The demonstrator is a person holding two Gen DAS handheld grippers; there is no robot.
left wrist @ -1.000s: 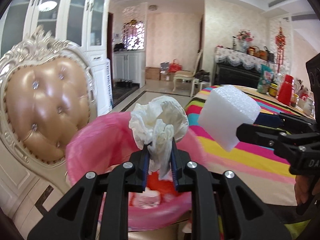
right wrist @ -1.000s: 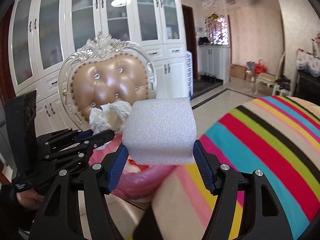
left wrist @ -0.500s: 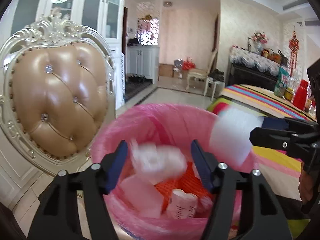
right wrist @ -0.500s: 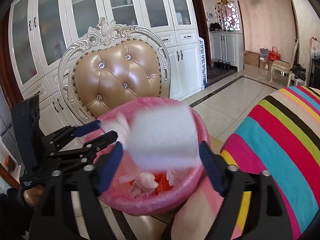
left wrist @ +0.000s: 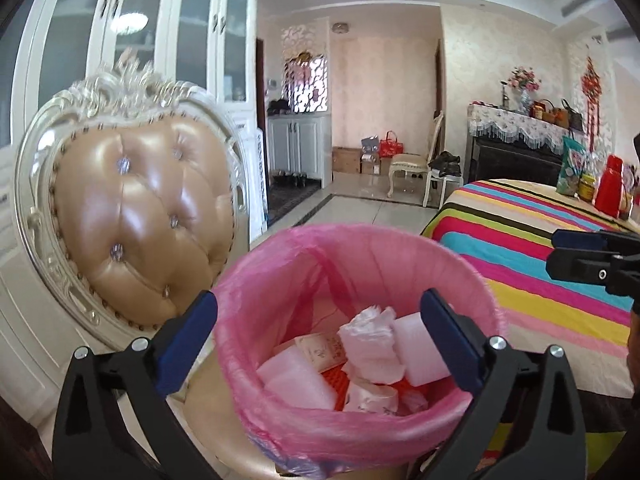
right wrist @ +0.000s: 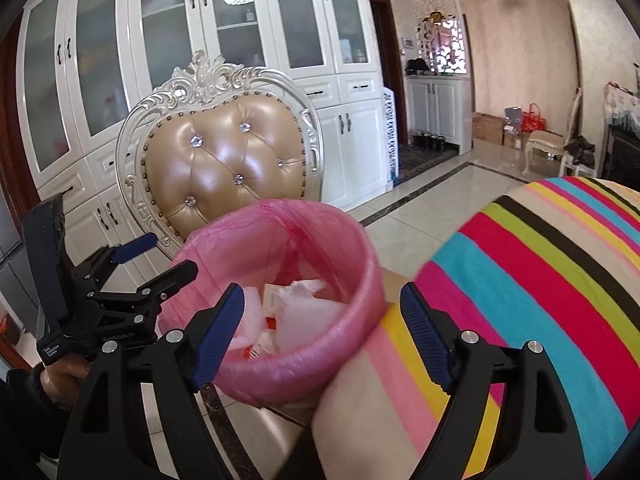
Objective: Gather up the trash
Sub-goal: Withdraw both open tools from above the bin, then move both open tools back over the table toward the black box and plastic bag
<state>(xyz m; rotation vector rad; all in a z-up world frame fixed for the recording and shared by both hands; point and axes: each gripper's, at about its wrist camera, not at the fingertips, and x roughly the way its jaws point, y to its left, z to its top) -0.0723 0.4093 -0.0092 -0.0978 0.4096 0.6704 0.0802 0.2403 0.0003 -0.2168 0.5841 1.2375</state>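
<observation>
A bin with a pink liner (left wrist: 360, 236) (right wrist: 280, 208) stands just below both grippers. My left gripper (left wrist: 318, 312) hangs over its mouth, jaws still opening, nothing between them. The crumpled white tissue (left wrist: 372, 336) and the white foam block (left wrist: 416, 356) lie inside on other white scraps and something orange. My right gripper (right wrist: 322, 296) is over the bin's near rim, jaws also opening and empty. White trash (right wrist: 304, 308) shows in the bin below it. Each gripper appears in the other's view: the right gripper (left wrist: 580, 256) at the right edge, the left gripper (right wrist: 162, 258) at the left.
A tufted tan chair back with a silver frame (left wrist: 140, 216) (right wrist: 228, 168) rises behind the bin. A table with a striped cloth (left wrist: 540, 248) (right wrist: 540, 272) lies to the right, with a red flask (left wrist: 608, 188) and jars at its far end. White cabinets (right wrist: 240, 40) line the wall.
The left gripper let go of the tissue and the right one let go of the foam block; both fell into the bin. Both jaws spread wider, and the bin looms larger in view.
</observation>
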